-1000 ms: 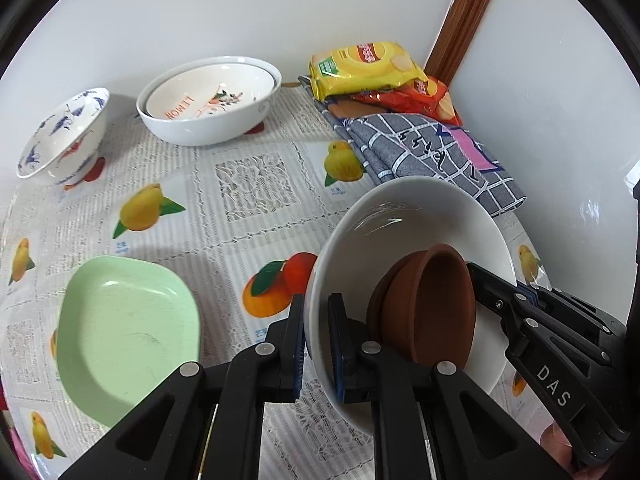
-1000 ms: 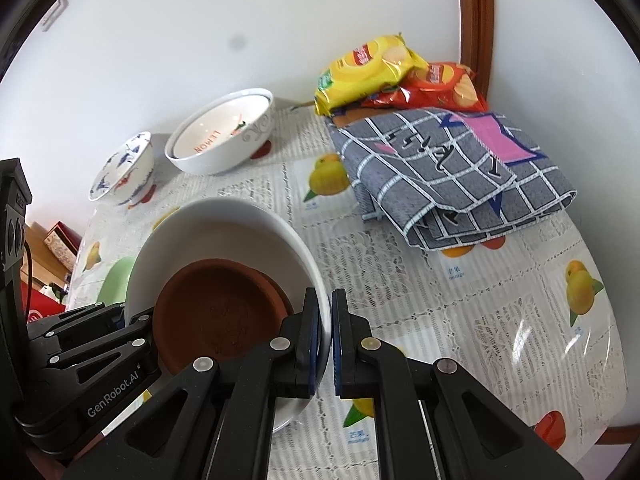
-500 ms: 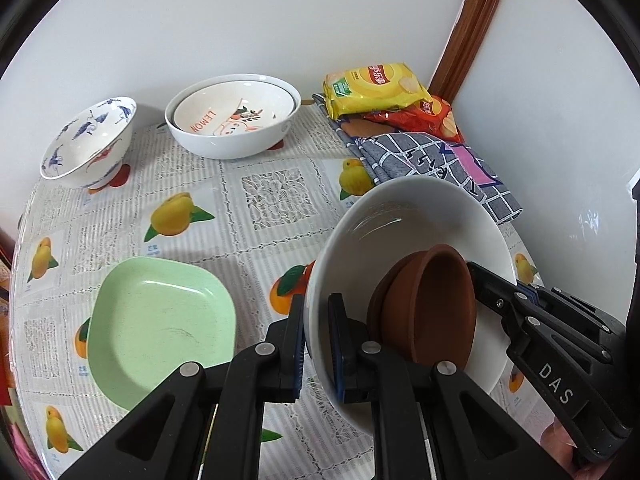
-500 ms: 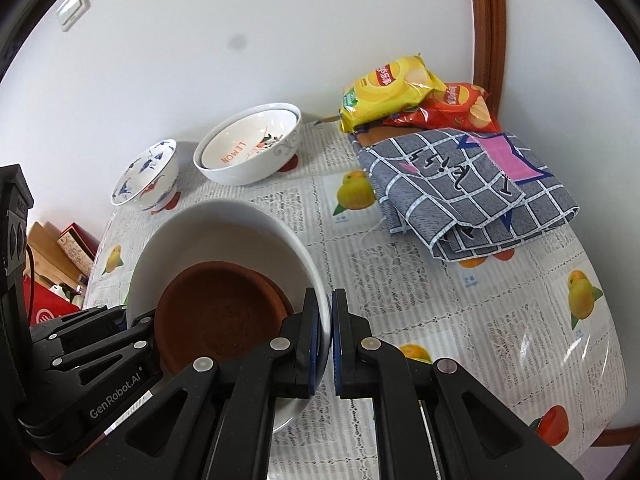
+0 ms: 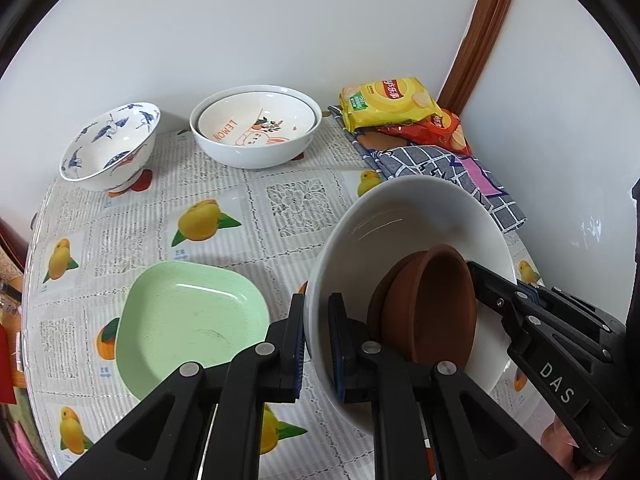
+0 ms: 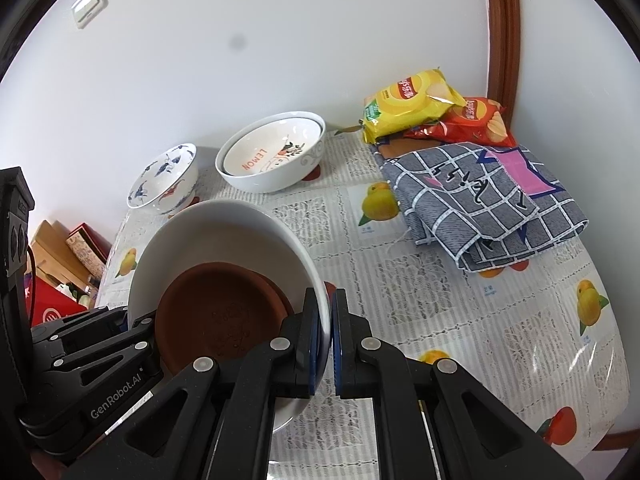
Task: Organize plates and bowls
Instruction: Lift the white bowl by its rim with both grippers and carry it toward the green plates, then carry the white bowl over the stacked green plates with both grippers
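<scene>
Bowls and plates sit spread over a round surface (image 5: pixel 280 208) covered with a fruit-printed cloth. At the far left, by the wall, a white porcelain bowl painted with blue birds and a red motif (image 5: pixel 110 146) stands tilted on its foot, with nothing visible inside. Right of it, a large white ceramic bowl (image 5: pixel 256 148) holds a shallower cream bowl lettered "LEMON" with an orange drawing (image 5: pixel 256 128), nested in it. Nearer the camera, a pale green squarish plastic plate (image 5: pixel 192 320) lies flat on the cloth with only faint marks in it.

Further right, a big plain white bowl (image 5: pixel 400 220) is held tilted above the surface. Two brown terracotta-coloured round saucers (image 5: pixel 428 304), one nested in the other, lean against its lower inside wall. The left gripper (image 5: pixel 316 344) pinches the bowl's near rim, jaws narrowed onto the thin wall, one finger outside and one inside. The right gripper (image 6: pixel 325 332) clamps the opposite rim the same way, almost fully closed on the wall; in the left wrist view it reaches in from the right beside the saucers.

Behind the bowl to the right, a folded grey checked cloth with a pink patch (image 6: pixel 480 200) lies on the surface, and on its far end rest a yellow crisp packet (image 6: pixel 412 104) and a red crisp packet (image 6: pixel 472 124).
</scene>
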Available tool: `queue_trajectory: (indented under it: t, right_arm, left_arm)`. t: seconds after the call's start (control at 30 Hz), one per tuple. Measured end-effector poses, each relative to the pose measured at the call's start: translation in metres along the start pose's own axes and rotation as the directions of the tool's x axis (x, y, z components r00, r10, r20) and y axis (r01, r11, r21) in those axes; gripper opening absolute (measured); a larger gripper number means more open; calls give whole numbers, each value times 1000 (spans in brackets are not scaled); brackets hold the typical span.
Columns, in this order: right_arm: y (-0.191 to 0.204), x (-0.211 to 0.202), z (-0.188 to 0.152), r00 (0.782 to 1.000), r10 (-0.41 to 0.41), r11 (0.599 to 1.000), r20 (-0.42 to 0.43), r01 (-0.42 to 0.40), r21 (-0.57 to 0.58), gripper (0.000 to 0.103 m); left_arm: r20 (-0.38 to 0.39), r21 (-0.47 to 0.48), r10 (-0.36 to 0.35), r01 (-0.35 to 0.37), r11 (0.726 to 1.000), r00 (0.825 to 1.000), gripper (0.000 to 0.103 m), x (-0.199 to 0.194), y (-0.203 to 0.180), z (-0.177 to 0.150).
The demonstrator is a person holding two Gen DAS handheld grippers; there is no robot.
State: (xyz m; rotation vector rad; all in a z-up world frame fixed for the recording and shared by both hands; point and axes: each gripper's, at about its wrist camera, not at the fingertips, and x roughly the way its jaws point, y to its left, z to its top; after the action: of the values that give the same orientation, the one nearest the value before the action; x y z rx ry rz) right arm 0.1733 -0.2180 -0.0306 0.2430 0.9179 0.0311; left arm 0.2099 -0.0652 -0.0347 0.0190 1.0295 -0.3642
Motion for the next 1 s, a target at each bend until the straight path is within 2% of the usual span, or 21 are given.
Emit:
queue_trajectory:
  t: [1.0]
  right_arm:
    - [42, 14, 2, 999, 41, 998, -6, -41, -37, 6]
  left_arm:
    - [12, -41, 32, -32, 999, 999, 11, -10, 43, -4]
